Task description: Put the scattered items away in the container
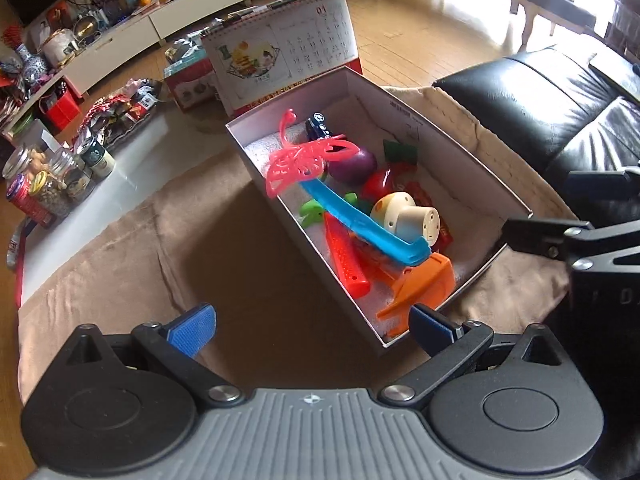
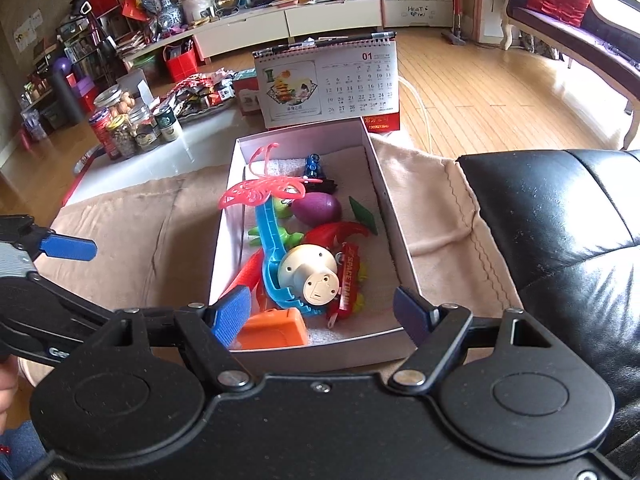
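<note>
White cardboard box (image 2: 384, 184) sits on my tan cloth (image 1: 120, 264) full of toys, the blue tongs (image 2: 272, 248) on top, while my left gripper (image 1: 310, 322) and right gripper (image 2: 320, 312) hover wide apart, holding nothing.

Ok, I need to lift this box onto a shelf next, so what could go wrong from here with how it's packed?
The pink butterfly toy rides above the box rim, perched on the blue handle; a jolt could tip it out. The toys are heaped loosely, so the cream round toy may roll when the box tilts. The calendar stands right behind the box and could get knocked over. Both the left gripper and right gripper are open and empty.
</note>
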The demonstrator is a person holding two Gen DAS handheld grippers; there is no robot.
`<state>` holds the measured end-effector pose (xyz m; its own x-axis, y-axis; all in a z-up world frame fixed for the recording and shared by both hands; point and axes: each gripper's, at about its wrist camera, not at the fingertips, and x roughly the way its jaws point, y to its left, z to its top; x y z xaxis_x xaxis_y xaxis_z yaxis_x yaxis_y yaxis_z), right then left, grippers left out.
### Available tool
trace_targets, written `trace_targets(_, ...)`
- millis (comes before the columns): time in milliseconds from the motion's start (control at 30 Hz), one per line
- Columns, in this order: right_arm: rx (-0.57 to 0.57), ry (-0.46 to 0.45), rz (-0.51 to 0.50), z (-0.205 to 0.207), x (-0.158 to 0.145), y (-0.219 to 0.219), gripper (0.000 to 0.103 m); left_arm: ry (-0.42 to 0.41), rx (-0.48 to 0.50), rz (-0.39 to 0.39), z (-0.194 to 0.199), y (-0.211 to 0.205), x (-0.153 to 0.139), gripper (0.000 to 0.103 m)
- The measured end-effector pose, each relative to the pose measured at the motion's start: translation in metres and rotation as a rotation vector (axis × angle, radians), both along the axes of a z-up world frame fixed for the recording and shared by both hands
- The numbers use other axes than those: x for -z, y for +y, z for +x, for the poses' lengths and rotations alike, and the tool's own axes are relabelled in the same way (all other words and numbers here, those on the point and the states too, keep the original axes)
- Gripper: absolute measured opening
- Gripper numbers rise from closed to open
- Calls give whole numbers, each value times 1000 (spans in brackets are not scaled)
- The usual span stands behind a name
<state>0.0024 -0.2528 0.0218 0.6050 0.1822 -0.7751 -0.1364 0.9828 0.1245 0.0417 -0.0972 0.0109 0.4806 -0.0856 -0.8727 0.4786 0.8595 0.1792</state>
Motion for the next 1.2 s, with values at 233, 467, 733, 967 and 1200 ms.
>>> trace_targets(233,5,-26,3,-5,-5,-8,76,23,1,-111,3,4,-1,102)
trace_targets(467,18,-39,5,-7,-7,-18,76,-2,-20,-94,3,1,-2,102)
trace_targets(733,18,-39,6,-7,-6,-20,76,5,-3,-95,2,-4,0,102)
trace_targets(967,15,-38,4,-7,-6,-21,76,11,2,-97,1,-6,0,102)
trace_targets(1200,13,-37,3,-7,-6,-21,76,24,10,-114,1,-6,1,102)
